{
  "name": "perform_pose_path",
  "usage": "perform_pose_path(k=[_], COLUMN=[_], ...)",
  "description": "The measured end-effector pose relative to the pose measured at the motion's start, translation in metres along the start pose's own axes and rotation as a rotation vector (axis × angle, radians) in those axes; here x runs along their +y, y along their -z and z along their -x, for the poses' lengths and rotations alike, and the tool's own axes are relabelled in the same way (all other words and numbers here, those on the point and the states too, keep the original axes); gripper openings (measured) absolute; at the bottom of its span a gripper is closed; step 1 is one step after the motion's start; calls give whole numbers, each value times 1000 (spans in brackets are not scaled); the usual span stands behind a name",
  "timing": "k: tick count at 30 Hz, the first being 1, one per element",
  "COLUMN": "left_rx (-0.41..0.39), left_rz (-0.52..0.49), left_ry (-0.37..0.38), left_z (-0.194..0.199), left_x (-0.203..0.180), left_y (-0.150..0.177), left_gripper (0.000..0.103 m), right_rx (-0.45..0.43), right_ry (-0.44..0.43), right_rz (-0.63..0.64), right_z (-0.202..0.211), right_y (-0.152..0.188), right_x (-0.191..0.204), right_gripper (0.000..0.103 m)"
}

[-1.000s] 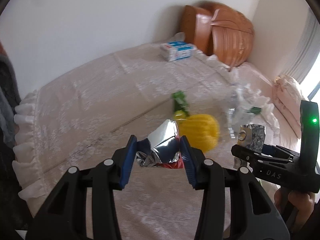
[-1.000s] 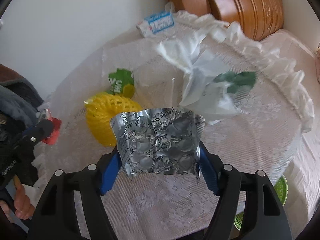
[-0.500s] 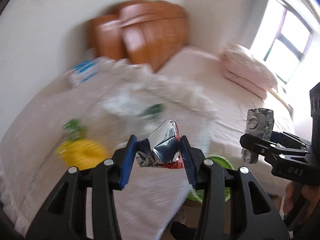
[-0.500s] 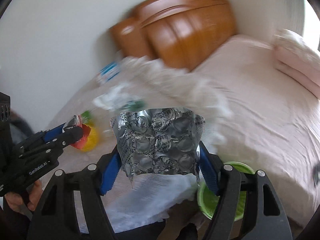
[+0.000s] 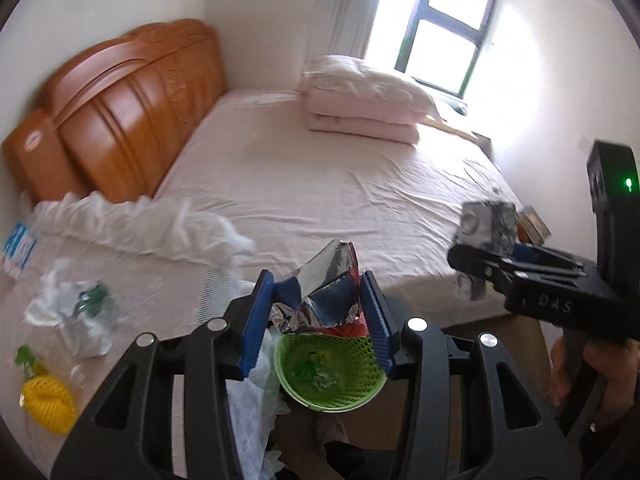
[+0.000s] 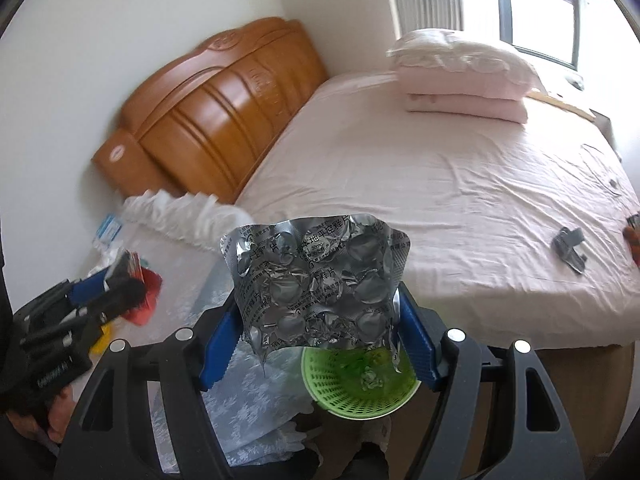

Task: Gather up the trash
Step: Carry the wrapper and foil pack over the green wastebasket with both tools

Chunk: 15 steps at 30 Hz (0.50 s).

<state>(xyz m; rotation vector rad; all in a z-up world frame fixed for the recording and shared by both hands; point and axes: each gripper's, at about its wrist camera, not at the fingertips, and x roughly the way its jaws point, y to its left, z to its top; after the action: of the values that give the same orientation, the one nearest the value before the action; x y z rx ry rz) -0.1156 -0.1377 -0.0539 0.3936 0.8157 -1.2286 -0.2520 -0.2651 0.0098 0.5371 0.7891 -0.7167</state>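
My left gripper (image 5: pixel 318 292) is shut on a crumpled foil wrapper (image 5: pixel 326 280), silver with red and blue. It hangs above a green mesh basket (image 5: pixel 332 406) on the floor by the table's edge. My right gripper (image 6: pixel 316 320) is shut on a silver blister pack (image 6: pixel 316 276), which its blue pads hold flat across the jaws, over the same basket (image 6: pixel 340 400). In the left wrist view the right gripper (image 5: pixel 476 258) is off to the right with the blister pack (image 5: pixel 486 224). In the right wrist view the left gripper (image 6: pixel 128 284) is at the left with the wrapper (image 6: pixel 144 298).
On the lace-covered table (image 5: pixel 168 308) at the left lie a crumpled plastic bag (image 5: pixel 72 312), a yellow foam net (image 5: pixel 48 400) and a blue-and-white box (image 5: pixel 18 246). Beyond is a pink bed (image 5: pixel 320 184) with a wooden headboard (image 5: pixel 120 108) and a folded quilt (image 5: pixel 360 108).
Both grippers have swung right, away from the table top, still shut on the wrapper and the blister pack. The green basket has come into view beneath them.
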Motion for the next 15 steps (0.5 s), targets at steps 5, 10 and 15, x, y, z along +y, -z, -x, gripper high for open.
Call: perform_pose_path(k=[5,10,15], left_rx=[52,179,337], left_rz=[-33,-27,0], left_ry=[46,77,99], left_z=[-26,-89,-155], left_x=[-20,-32,-36], left_y=[0,12,41], left_gripper=[44,44,48], right_rx=[-12,2,22], right_ry=[17,42,61], right_rz=[-33,-62,-88], right_z=[6,7,6], right_y=[2,6,11], right_x=[-22,-42,-59], right_gripper=[72,72,72])
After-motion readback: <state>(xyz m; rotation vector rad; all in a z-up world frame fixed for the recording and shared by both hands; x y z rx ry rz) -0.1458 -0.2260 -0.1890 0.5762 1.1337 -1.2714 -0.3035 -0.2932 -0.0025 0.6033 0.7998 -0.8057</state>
